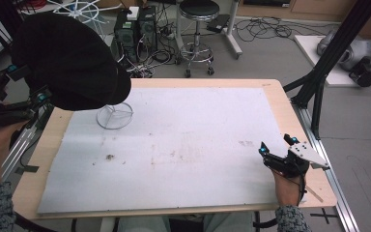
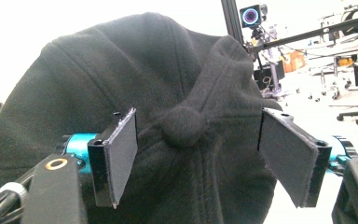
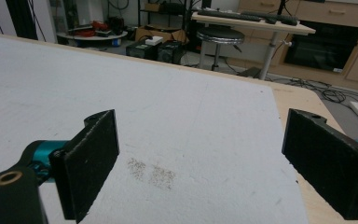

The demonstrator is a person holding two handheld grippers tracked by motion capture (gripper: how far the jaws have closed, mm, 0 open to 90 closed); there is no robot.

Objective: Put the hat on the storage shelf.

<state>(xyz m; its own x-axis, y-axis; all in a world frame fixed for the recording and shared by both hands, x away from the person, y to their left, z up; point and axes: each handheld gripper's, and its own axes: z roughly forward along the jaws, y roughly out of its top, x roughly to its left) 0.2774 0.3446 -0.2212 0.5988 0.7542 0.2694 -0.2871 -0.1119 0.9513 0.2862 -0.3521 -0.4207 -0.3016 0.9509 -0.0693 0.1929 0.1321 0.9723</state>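
Your left gripper point(image 2: 198, 158) stands apart around the black cap point(image 1: 70, 60), pads off the fabric; the cap sits on a wire stand point(image 1: 114, 116) at upper left. Your right gripper point(image 1: 277, 146) gapes empty at the mat's point(image 1: 183, 145) lower right edge; the middle is open room

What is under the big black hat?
Under the black hat stands a wire stand; its round base ring rests on the white mat. The hat covers the stand's upper part, so its top cannot be seen.
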